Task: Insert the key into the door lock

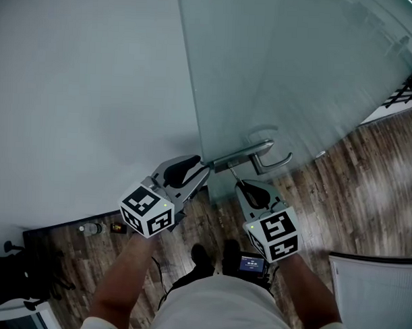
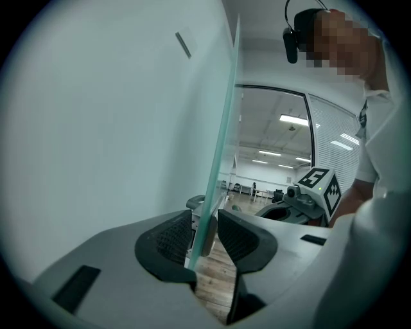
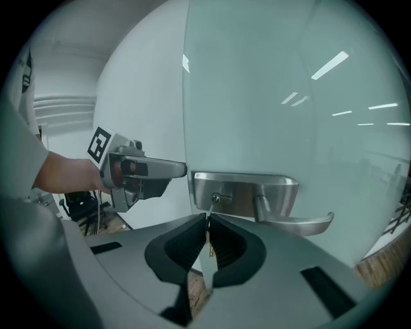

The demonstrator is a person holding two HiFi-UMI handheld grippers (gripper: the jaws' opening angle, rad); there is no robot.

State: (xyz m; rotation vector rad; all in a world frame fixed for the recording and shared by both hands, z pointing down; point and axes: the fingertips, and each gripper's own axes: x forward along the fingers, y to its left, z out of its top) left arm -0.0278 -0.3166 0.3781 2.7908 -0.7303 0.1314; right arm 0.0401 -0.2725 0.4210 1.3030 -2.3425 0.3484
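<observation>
In the head view, our left claw meets the free edge of the frosted glass door, just beside the brushed steel lock plate. Our right claw points up at the plate from below, above the wood-plank floor.

In the left gripper view, the claw's pads are pinched on the door's edge. We judge this steadies the panel.

In the right gripper view, the claw is clamped on the thin metal key, whose tip is at the keyhole. We cannot tell how deep it sits. The curved lever handle crowds the right side, so we should push straight in. There is free room to the left and below.
</observation>
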